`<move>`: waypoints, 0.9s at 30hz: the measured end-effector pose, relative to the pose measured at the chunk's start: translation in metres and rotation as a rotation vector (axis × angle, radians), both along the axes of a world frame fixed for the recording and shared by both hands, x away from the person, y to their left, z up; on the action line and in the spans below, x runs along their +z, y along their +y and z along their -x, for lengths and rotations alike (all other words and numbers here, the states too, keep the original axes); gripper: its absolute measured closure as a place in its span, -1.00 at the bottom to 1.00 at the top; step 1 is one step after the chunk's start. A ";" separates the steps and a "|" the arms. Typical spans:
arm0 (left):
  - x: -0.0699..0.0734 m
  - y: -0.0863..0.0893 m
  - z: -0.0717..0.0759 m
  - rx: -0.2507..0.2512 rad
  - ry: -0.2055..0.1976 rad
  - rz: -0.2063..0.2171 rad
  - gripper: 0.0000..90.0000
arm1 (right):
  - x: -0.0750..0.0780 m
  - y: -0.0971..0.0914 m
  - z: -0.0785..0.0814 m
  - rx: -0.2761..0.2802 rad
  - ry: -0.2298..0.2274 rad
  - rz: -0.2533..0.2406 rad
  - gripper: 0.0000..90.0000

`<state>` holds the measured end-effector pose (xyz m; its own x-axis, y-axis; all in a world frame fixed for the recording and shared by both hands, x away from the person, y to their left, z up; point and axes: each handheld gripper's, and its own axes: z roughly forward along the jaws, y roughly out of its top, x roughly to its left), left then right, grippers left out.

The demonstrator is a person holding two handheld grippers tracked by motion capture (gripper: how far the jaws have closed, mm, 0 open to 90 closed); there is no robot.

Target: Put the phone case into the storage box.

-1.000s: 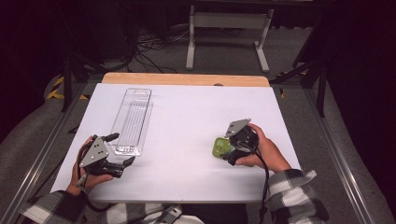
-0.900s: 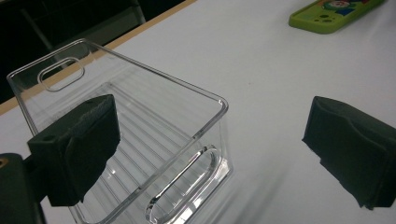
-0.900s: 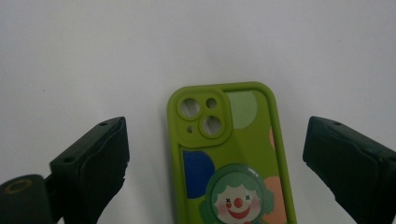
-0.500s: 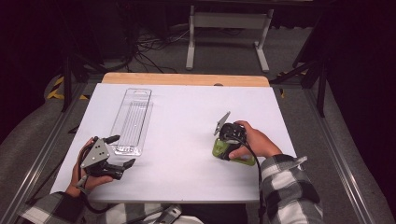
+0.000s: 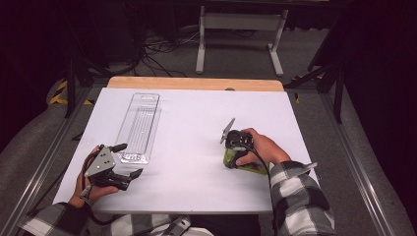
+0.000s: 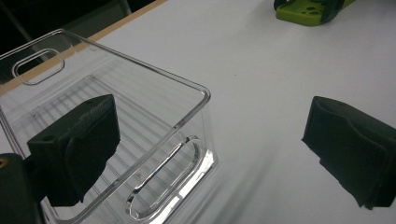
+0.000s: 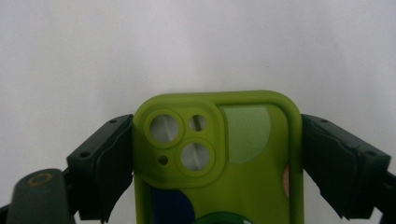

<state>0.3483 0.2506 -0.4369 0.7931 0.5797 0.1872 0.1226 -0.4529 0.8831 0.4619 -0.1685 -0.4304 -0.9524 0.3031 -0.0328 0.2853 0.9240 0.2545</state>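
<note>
1. The right gripper view shows the back of a green phone case (image 7: 219, 158) close up: a raised square camera block with two large round openings, one smaller hole and a tiny one, a pale green patch beside it, and dark blue and dark green shapes lower down. In the high view the same case (image 5: 239, 161) is just a small green patch under the person's right hand (image 5: 260, 150).
2. The right gripper (image 7: 215, 163) is clamped on the case, one black jaw pressed against each long edge, with the camera end pointing away from the hand over the white table (image 7: 196, 46).
3. The left gripper view shows the near end of a clear plastic tray (image 6: 140, 140), with its ribbed floor and oval handle slot. The tray's corner lies between the jaws; one jaw is seen through its wall, the other is over bare table.
4. The left gripper (image 5: 125, 160) is held wide apart with nothing gripped. In its own view the green case shows far ahead, at the top edge.
5. The high view shows the whole layout: the tray (image 5: 138, 127) runs lengthwise away from the left gripper, well apart from the right gripper (image 5: 231, 147).
6. Count: one phone case, one tray, two grippers, one table.
</note>
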 end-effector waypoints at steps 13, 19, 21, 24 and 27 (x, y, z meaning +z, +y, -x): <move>0.001 0.001 0.000 -0.002 -0.002 -0.005 -0.90 | 0.021 -0.018 0.009 -0.016 -0.124 -0.177 -0.63; 0.001 -0.001 0.001 -0.001 0.002 -0.001 -0.89 | 0.042 -0.041 0.023 -0.125 -0.242 -0.371 -0.63; 0.001 -0.002 0.001 -0.002 -0.004 -0.008 -0.89 | 0.045 -0.047 0.026 -0.151 -0.250 -0.424 -0.63; 0.001 -0.002 0.001 0.005 0.001 0.003 -0.88 | 0.052 -0.056 0.035 -0.216 -0.311 -0.508 -0.63; 0.001 -0.002 0.000 0.004 0.000 0.007 -0.87 | 0.058 -0.060 0.043 -0.261 -0.365 -0.611 -0.63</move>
